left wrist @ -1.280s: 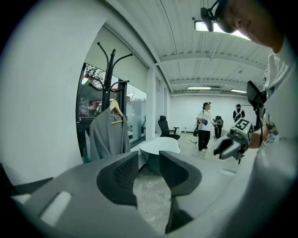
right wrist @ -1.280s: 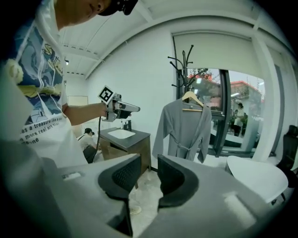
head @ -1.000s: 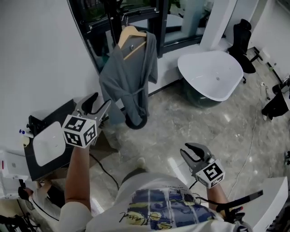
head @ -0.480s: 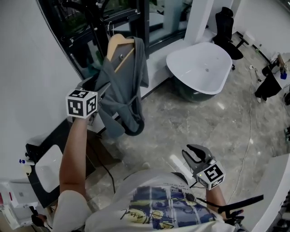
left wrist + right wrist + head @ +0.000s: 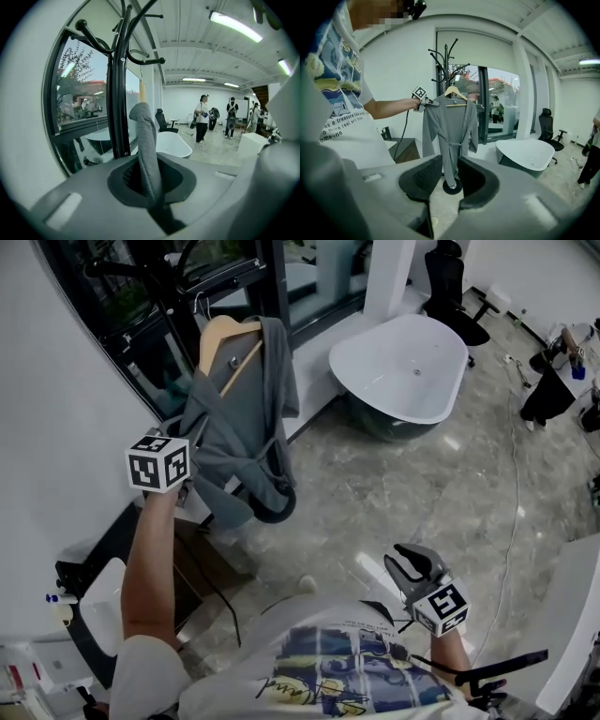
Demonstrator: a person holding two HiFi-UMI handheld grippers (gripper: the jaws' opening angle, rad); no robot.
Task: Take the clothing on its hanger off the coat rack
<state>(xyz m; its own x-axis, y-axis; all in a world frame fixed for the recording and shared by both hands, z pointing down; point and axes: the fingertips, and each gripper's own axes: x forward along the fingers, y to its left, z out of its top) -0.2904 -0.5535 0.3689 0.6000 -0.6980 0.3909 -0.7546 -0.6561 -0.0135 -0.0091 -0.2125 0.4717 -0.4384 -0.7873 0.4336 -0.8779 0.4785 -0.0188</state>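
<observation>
The left claw (image 5: 151,183) was closing on the grey robe (image 5: 246,418), a fold of cloth from the garment's outer edge pinched between its jaws. The robe hung on its wooden hanger (image 5: 217,334) from the black coat rack (image 5: 117,93) beside the window (image 5: 77,98). The right claw (image 5: 449,168) stood released and empty, low by the person (image 5: 328,671), well apart from the robe.

Matt grey cloth robe (image 5: 246,418), wooden hanger (image 5: 216,337)

robe (image 5: 242,418) 1 | hanger (image 5: 217,334) 1 | coat rack (image 5: 117,93) 1 | bathtub (image 5: 398,367) 1
</observation>
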